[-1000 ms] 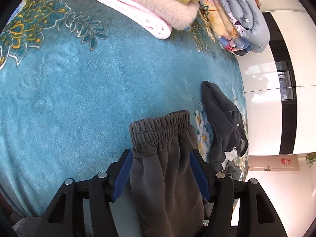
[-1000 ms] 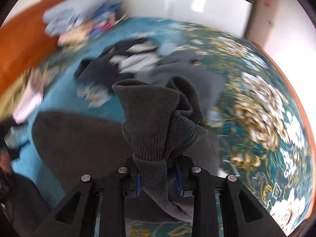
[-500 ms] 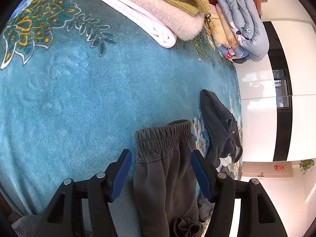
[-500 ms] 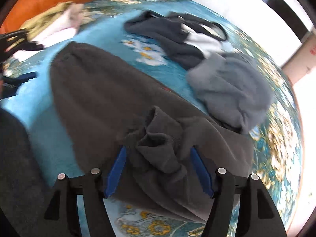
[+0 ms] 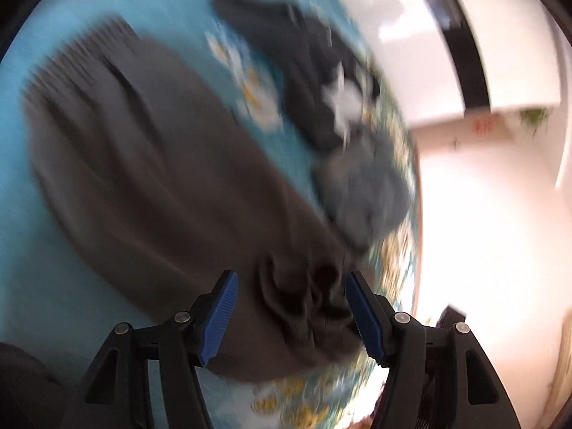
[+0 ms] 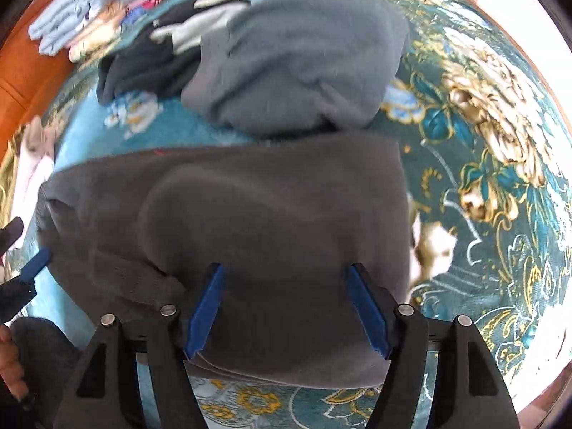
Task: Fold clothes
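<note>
Dark grey trousers [image 6: 271,214] lie folded over on the teal flowered blanket [image 6: 482,186]. My right gripper [image 6: 286,268] is open just above their near edge, with cloth spread flat under both fingers and nothing pinched. In the blurred left wrist view the trousers [image 5: 161,164] stretch away to the upper left. Their bunched ribbed cuffs [image 5: 304,304] sit between the fingers of my open left gripper [image 5: 289,282]. One of the left gripper's blue fingers [image 6: 35,262] shows at the left edge of the right wrist view.
A lighter grey garment [image 6: 296,57] and a dark navy one with white patches [image 6: 153,57] lie beyond the trousers. Folded clothes [image 6: 85,18] are stacked by the orange headboard [image 6: 21,64]. Pink folded cloth [image 6: 32,157] is far left. A hand [image 6: 10,368] is at the bottom left.
My right gripper let go of the cuffs it held up and now hovers open over the folded trousers. My left gripper swung from the waistband end to the cuff end and stayed open.
</note>
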`<action>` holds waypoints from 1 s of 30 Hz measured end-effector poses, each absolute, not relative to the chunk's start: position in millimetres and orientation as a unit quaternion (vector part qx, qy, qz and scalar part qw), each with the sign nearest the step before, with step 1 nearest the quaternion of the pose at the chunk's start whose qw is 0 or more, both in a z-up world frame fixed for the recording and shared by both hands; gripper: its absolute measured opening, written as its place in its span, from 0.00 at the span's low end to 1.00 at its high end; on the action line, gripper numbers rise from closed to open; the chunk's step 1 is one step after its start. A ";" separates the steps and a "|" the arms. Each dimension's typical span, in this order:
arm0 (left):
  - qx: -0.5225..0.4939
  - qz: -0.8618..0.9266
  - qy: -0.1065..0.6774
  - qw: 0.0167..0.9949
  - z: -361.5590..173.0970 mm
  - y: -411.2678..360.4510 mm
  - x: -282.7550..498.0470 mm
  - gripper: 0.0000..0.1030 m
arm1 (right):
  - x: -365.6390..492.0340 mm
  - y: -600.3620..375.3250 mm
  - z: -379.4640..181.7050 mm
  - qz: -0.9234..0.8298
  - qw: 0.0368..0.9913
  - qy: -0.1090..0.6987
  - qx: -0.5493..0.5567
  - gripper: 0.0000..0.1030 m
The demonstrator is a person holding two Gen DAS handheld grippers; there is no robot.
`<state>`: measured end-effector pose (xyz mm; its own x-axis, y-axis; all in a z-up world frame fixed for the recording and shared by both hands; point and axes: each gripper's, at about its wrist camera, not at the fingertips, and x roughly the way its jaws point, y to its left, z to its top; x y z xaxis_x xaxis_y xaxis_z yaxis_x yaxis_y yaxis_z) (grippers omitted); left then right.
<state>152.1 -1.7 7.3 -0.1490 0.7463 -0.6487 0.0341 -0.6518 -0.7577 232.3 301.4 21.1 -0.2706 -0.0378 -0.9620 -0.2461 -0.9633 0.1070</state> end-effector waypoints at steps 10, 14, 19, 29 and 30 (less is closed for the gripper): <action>-0.662 0.626 -0.308 0.275 -22.3 50.0 159.8 0.84 | 243.1 284.8 16.7 0.776 -0.077 0.148 -0.609 0.69; -0.669 0.635 -0.279 0.267 -23.3 59.5 161.1 0.84 | 248.7 323.1 21.5 0.778 -0.049 0.212 -0.590 0.69; -0.667 0.643 -0.263 0.269 -21.8 64.4 161.2 0.72 | 251.9 356.2 15.0 0.762 -0.012 0.283 -0.582 0.69; -0.591 0.678 -0.222 0.377 26.8 87.8 158.7 0.18 | 246.2 363.8 21.4 0.772 -0.014 0.288 -0.566 0.69; -0.582 0.680 -0.218 0.389 32.1 90.3 158.4 0.18 | 245.9 365.4 24.0 0.776 -0.013 0.287 -0.562 0.69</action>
<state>158.4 90.3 32.1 -0.0205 0.7825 -0.6224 -0.2756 -0.6028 -0.7488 245.9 365.4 24.0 -0.3675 -0.3432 -0.8644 -0.3019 -0.8351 0.4599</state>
